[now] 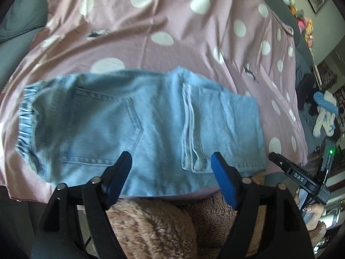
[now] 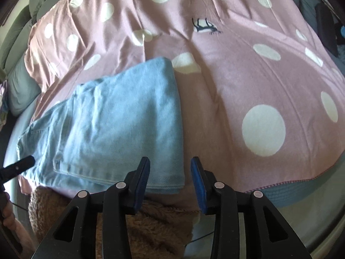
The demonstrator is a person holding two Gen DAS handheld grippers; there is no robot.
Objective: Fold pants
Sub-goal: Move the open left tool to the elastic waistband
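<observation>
Now the pants [image 1: 138,127], pale blue denim, lie folded into a squat rectangle on a pink bedcover [image 1: 172,32] dotted with big white circles. Their elastic waistband bunches at one end, a stitched back pocket shows on top, and a doubled hem seam runs across the folded leg. The cover is soft cotton, creased in long ridges. The left gripper [image 1: 171,164] hovers over the near edge of the pants, its black arms and blue ribbed pads spread wide, gripping nothing. The right gripper [image 2: 170,168] hangs by the folded corner, its jaws parted and empty. A fuzzy brown fleece garment [image 1: 151,226] fills the foreground below both.
</observation>
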